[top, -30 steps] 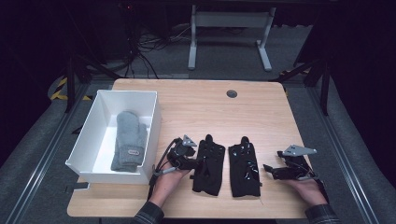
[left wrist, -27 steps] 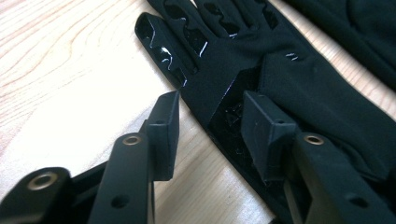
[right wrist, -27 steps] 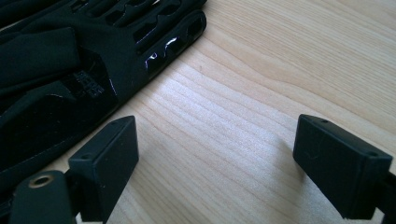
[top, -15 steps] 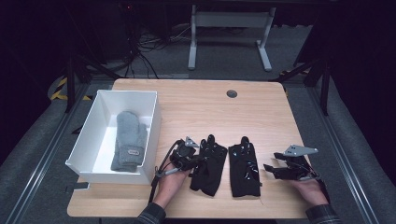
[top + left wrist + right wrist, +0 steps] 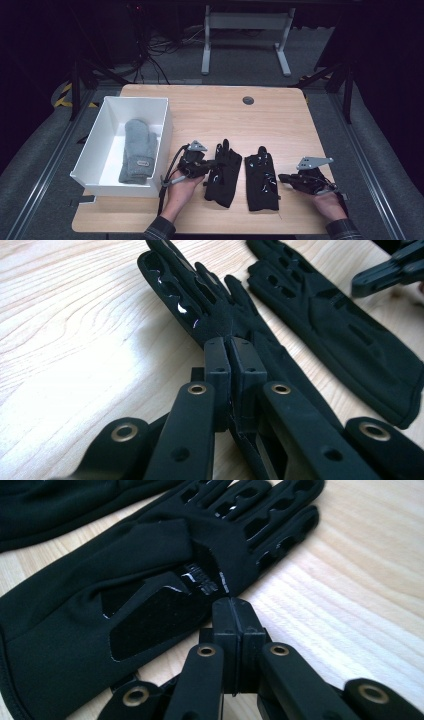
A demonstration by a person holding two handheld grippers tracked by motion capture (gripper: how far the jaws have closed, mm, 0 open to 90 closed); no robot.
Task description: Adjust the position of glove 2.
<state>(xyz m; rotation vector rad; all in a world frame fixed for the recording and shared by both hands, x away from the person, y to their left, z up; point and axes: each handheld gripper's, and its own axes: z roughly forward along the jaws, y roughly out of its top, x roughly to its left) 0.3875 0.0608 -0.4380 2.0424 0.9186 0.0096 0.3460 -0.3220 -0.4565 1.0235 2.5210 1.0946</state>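
- Nearest the person's edge of the wooden table (image 5: 210, 107), two forearms in dark plaid sleeves are seen coming in from the bottom of the high view, each hand holding a black two-jaw gripper.
- The left gripper (image 5: 206, 163) is held at the left edge of the left black glove (image 5: 223, 174). In the left gripper view its jaws are seen pressed together at the tip (image 5: 230, 347), with the edge of that glove (image 5: 200, 295) pinched between the pads; the glove's fingers are stretched away from the jaws.
- The right gripper (image 5: 285, 178) is held just beside the right edge of the right black glove (image 5: 261, 178). In the right gripper view its jaws are seen brought fully together (image 5: 233, 611), having just been closing; the tip is placed at the glove's edge (image 5: 150, 590), on or just over the bare wood, and whether any fabric is caught cannot be told.
- Both gloves are laid flat, side by side and slightly apart, in the near middle of the table, with fingers pointed toward the far edge and cuffs toward the person.
- To the left of the left hand, a white box (image 5: 165, 122) is set at the table's left side; a grey mitten (image 5: 138, 150) is laid inside it.
- Farther off, a round dark grommet (image 5: 248, 100) is seen near the table's far edge.
- Beyond the table, a grey metal stand (image 5: 245, 25) and loose cables (image 5: 160, 45) are seen on the dark floor.
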